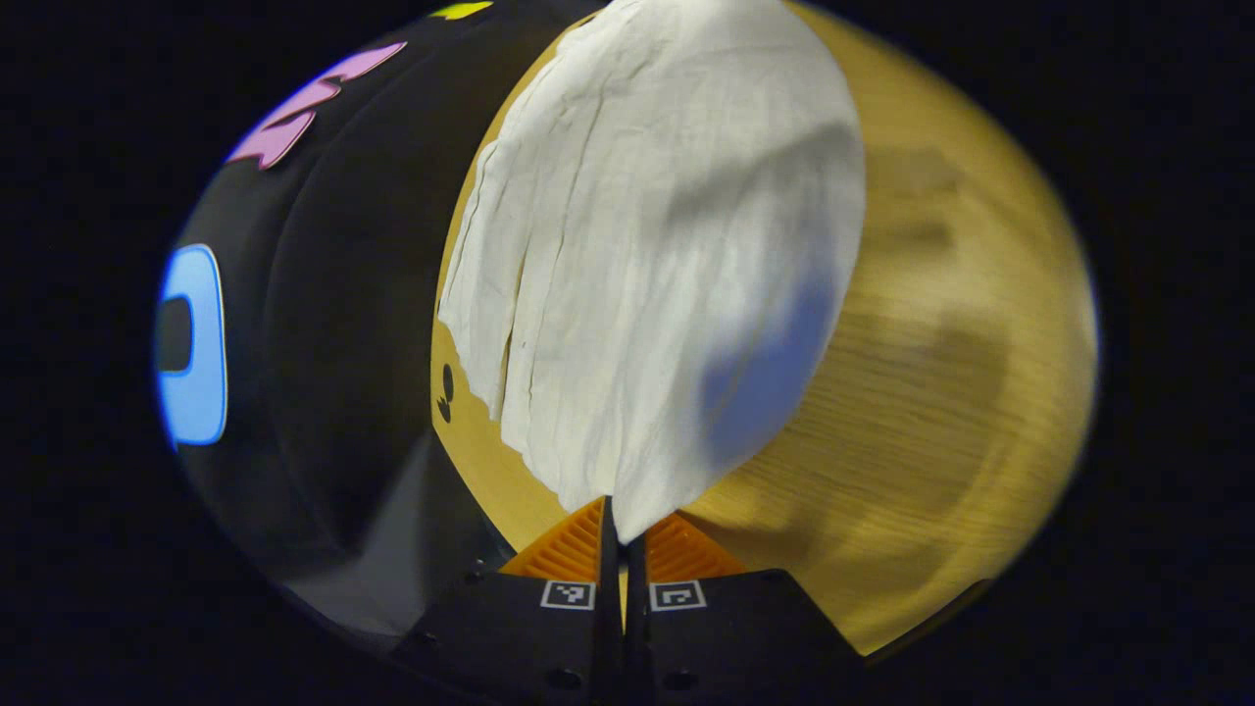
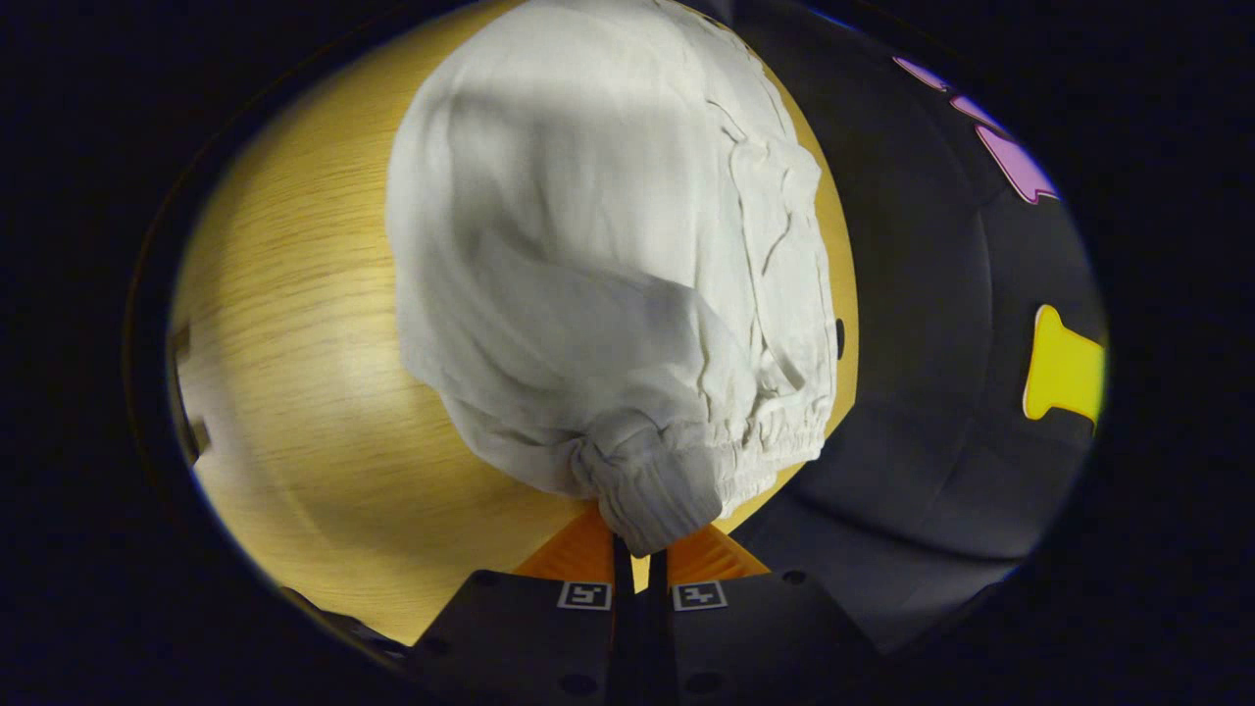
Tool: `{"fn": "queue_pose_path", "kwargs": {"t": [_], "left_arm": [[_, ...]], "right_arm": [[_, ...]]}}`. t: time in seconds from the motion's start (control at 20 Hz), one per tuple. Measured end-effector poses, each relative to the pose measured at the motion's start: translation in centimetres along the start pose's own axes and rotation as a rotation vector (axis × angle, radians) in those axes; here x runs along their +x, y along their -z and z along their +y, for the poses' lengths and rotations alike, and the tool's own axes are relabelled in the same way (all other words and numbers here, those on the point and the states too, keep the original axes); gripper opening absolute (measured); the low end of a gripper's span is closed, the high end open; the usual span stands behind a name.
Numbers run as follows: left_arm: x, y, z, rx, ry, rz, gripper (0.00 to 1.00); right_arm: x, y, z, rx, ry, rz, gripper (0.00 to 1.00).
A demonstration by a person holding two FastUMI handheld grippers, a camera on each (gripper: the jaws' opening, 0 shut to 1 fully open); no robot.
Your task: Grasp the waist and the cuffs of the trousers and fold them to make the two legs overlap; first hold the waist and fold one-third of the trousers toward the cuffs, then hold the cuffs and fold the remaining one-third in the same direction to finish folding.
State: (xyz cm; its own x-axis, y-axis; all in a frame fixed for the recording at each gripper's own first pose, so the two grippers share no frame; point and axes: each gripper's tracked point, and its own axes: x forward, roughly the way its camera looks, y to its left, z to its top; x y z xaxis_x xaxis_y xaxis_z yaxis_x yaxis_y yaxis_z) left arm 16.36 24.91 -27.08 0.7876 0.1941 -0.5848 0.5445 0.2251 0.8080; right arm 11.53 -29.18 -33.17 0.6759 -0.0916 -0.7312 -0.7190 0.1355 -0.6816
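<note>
Left gripper view: the left gripper (image 1: 622, 534) is clenched on a corner of the white, creased cotton trousers (image 1: 647, 265), both fingers pressed on the fabric with only a thin slit between them. From the pinch the cloth — the cuff end, plain hem, long lengthwise wrinkles — fans out and away over the light yellow wood-grain table (image 1: 941, 412). A soft bluish shadow sits on the fabric near the grip. The table's rounded edge runs down the left of the cloth; a small dark mark (image 1: 446, 392) lies on the wood just beside that edge. Beyond the edge hangs the black cloth booth wall (image 1: 333, 324), with a grey strip of floor (image 1: 392, 559) below it.

Right gripper view: the right gripper (image 2: 642, 549) is likewise closed on the trousers (image 2: 608, 265), here at the gathered elastic waistband (image 2: 686, 471), which bunches into a ribbed knot right at the fingertips. The garment spreads upward over the same wooden table (image 2: 294, 392), puckered along its right side near the table edge. Grain lines on the wood are clear — lighting bright at lower left. The black wall (image 2: 941, 343) closes the right side.
</note>
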Motion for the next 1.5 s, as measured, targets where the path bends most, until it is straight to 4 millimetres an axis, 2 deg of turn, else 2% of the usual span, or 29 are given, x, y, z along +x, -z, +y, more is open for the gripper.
{"fn": "queue_pose_path", "kwargs": {"t": [0.25, 0.35, 0.45, 0.65, 0.8, 0.95, 1.05, 1.1, 1.2, 1.3, 1.4, 1.5], "left_arm": [[-1.3, -1.2, 4.4, -0.137, -0.106, -0.022, 0.06], [-2.4, -1.9, 6.5, -0.174, -0.146, -0.035, 0.06], [-2.8, -3.4, 9.5, -0.171, -0.181, -0.082, 0.06], [-3.2, -4.8, 15.7, -0.195, -0.245, -0.121, 0.05], [-2.7, -5.9, 20.0, -0.203, -0.261, -0.145, 0.05], [-0.9, -8.0, 23.6, -0.256, -0.251, -0.184, 0.06], [1.2, -9.0, 24.8, -0.297, -0.230, -0.178, 0.06], [2.4, -9.5, 25.2, -0.312, -0.218, -0.177, 0.06], [4.4, -10.9, 25.3, -0.388, -0.166, -0.183, 0.05], [6.8, -11.5, 25.8, -0.435, -0.159, -0.171, 0.06], [8.7, -11.0, 25.3, -0.494, -0.124, -0.120, 0.06], [10.5, -10.0, 24.8, -0.554, -0.106, -0.065, 0.06]], "right_arm": [[-2.4, 0.0, -5.2, 0.249, 0.130, -0.017, 0.08], [-2.6, -0.3, -7.3, 0.319, 0.174, -0.028, 0.07], [-2.6, -0.4, -9.2, 0.372, 0.222, -0.036, 0.08], [-3.8, -0.2, -11.6, 0.533, 0.263, -0.032, 0.08], [-4.2, -0.8, -14.3, 0.615, 0.295, -0.042, 0.07], [-5.8, -2.0, -16.4, 0.719, 0.284, -0.059, 0.07], [-7.4, -3.0, -17.9, 0.733, 0.306, -0.071, 0.07], [-8.5, -3.6, -18.0, 0.748, 0.310, -0.079, 0.07], [-9.4, -3.6, -18.2, 0.810, 0.285, -0.081, 0.07], [-8.7, -3.2, -17.7, 0.951, 0.211, -0.040, 0.07], [-8.9, -3.3, -16.7, 1.103, 0.149, -0.008, 0.07], [-9.0, -3.3, -16.7, 1.217, 0.126, -0.001, 0.08]]}}
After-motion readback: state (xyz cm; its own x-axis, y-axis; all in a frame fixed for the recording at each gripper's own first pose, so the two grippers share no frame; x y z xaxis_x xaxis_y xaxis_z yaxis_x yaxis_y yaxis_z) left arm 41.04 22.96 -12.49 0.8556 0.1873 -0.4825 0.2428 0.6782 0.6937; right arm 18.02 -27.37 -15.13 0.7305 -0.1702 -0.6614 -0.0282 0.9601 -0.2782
